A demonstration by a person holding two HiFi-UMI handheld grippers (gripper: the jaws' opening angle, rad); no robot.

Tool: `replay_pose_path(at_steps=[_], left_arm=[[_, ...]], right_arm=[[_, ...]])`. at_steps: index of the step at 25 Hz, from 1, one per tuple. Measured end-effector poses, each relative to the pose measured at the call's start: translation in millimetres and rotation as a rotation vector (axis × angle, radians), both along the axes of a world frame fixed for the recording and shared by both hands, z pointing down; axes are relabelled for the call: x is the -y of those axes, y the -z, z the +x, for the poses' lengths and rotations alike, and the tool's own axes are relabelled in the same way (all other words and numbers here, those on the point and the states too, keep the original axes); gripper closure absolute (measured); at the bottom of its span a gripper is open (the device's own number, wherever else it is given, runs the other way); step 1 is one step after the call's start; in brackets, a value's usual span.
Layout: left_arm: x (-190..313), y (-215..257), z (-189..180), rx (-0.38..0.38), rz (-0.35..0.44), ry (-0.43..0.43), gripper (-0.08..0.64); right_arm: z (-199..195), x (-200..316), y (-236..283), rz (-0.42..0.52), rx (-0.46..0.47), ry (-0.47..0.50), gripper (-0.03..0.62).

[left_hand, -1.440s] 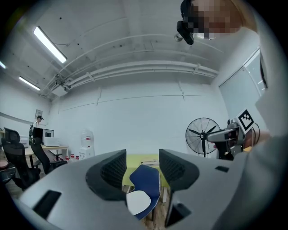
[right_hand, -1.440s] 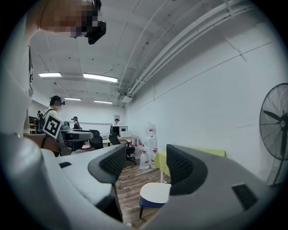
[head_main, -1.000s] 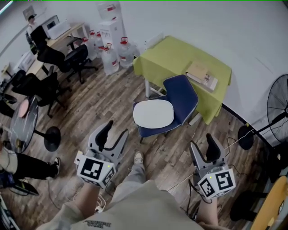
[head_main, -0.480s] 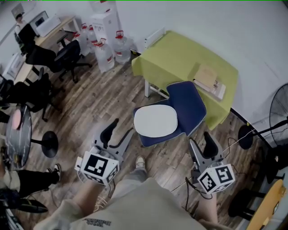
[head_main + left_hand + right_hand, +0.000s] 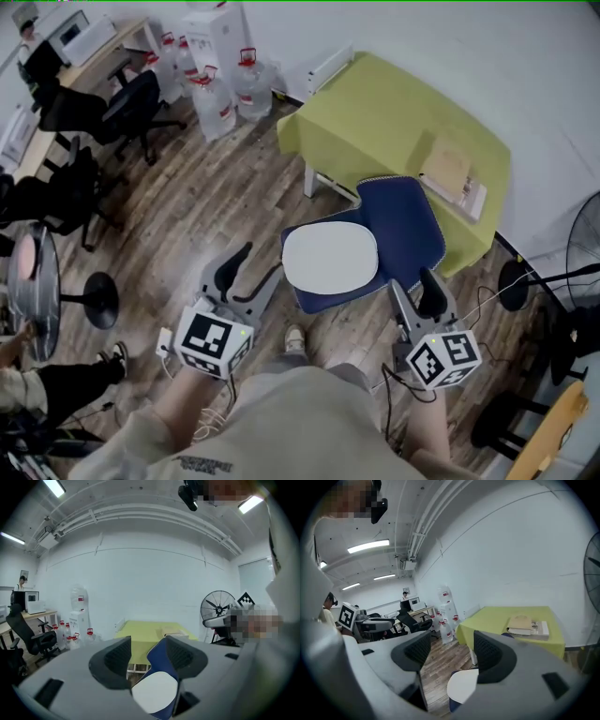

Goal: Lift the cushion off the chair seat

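White rounded cushion [image 5: 330, 260] on blue chair [image 5: 403, 220]

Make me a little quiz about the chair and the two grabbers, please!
1. True or false: the white cushion lies on the seat of the blue chair.
2. What colour is the cloth behind the chair? A red, B yellow-green, C black.
3. Fill the gap: the left gripper and the right gripper hold nothing, and their jaws are ____.

Key: 1 true; 2 B; 3 open.
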State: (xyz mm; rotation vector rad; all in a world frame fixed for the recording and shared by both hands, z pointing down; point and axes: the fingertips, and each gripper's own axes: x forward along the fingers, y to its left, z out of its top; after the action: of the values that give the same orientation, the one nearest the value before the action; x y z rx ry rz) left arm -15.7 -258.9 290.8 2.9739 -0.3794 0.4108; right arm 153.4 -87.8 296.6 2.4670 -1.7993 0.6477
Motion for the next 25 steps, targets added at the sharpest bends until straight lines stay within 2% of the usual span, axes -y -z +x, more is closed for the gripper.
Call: replay_pose_path(at_steps=[8, 14, 19, 22, 25], left_arm=[[26.8, -36.9, 28.3, 0.084, -0.031, 0.012, 0.331], [33.4, -65.4, 42.7, 0.136, -0.073, 0.078, 0.319], [40.2, -76.5, 57.6, 0.137, -0.069, 0.152, 0.318], [45.0, -95.4, 67.3, 0.155, -0.074, 0.179, 0.311], [48.5, -126.8, 78.3, 0.184, -0.113, 0.201, 0.308]], right_arm=[[40.5, 36.0, -32.3, -0.050, 0.041, -0.004, 0.303], [66.9, 50.2, -68.2, -0.097, 0.075, 0.007, 0.284], [93.2, 58.7, -110.1, -0.125, 0.198, 0.010, 0.267], [101.0, 66.8, -136.0, -0.164, 0.203, 0.027, 0.260], [109.9, 75.4, -170.9, -0.206, 0.207, 0.043, 0.252]])
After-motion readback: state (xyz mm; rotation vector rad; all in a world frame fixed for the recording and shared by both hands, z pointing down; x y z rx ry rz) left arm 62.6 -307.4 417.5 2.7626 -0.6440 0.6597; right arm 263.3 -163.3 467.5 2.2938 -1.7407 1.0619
